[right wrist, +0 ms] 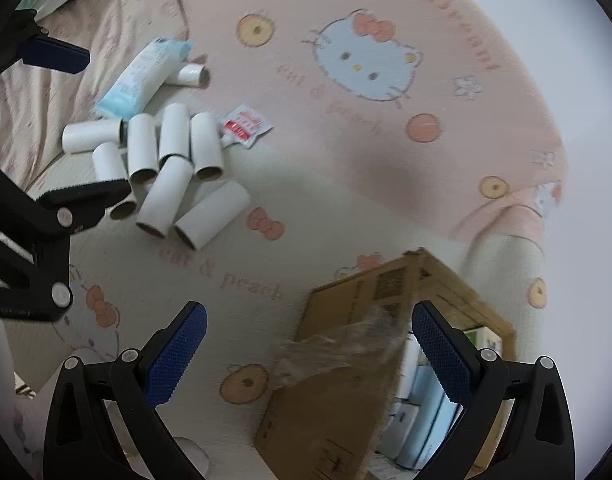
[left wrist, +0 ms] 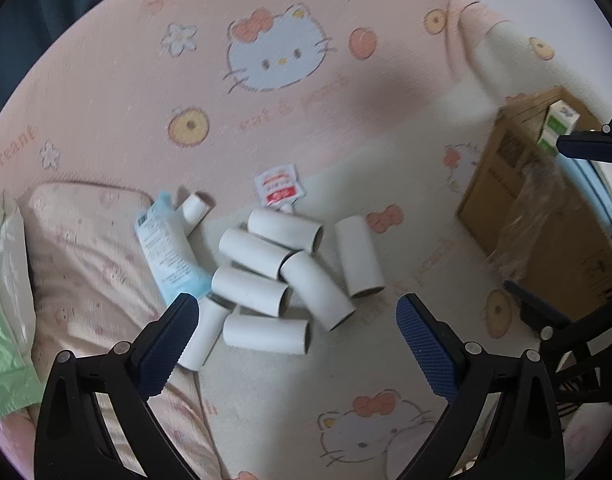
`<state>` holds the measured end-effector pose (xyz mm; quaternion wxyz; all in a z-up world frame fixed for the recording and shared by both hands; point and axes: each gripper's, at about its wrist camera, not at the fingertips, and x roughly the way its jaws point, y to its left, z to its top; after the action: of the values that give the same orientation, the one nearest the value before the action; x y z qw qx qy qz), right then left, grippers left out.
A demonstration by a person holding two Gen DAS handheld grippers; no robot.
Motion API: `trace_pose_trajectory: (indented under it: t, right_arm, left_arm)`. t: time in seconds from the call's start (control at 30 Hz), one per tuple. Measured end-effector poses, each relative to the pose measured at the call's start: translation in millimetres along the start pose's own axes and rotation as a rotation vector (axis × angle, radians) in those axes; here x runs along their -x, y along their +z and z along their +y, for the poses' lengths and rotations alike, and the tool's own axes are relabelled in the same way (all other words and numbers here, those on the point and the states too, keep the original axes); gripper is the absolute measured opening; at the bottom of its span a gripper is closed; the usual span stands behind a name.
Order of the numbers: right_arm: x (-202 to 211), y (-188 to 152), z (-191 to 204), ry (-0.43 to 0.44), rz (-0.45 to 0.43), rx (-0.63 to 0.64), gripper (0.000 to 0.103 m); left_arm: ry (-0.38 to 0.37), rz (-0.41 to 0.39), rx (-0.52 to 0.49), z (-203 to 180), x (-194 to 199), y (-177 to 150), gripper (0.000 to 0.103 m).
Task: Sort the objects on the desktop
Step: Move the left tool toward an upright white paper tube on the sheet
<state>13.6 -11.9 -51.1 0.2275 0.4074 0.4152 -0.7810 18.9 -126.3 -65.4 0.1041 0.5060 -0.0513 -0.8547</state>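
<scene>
Desktop objects lie scattered on a pink and cream cartoon-cat bedsheet (left wrist: 106, 92). A cardboard box (right wrist: 338, 404) stands at the right, holding small cartons, with crinkled clear plastic (right wrist: 342, 350) draped over its near edge. A heap of white cardboard tubes (left wrist: 282, 276) lies mid-sheet, a light-blue tube (left wrist: 166, 246) just beside them on the left and a red-and-white sachet (left wrist: 279, 189) at their far edge. The left gripper (left wrist: 298, 344) hovers over the tubes, jaws spread wide, gripping nothing. The right gripper (right wrist: 310, 354) hangs above the box edge, jaws likewise apart and empty
</scene>
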Motion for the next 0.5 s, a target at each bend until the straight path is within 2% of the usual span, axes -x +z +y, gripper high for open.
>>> trace_pose_trajectory:
  t: [0.1, 0.3, 0.5]
  right_arm:
    - [-8.9, 1.6, 8.0, 0.038, -0.004, 0.028, 0.102]
    - [-30.3, 6.3, 25.1, 0.167, -0.050, 0.021, 0.102]
    - [-53.1, 4.2, 39.5, 0.293, -0.128, -0.092, 0.102]
  left_arm:
    - [-0.026, 0.022, 0.059, 10.9, -12.3, -9.0, 0.100]
    - [-0.239, 0.077, 0.276, 34.5, -45.7, -30.4, 0.091]
    - [-0.379, 0.073, 0.436, 43.5, -68.0, -43.4, 0.087]
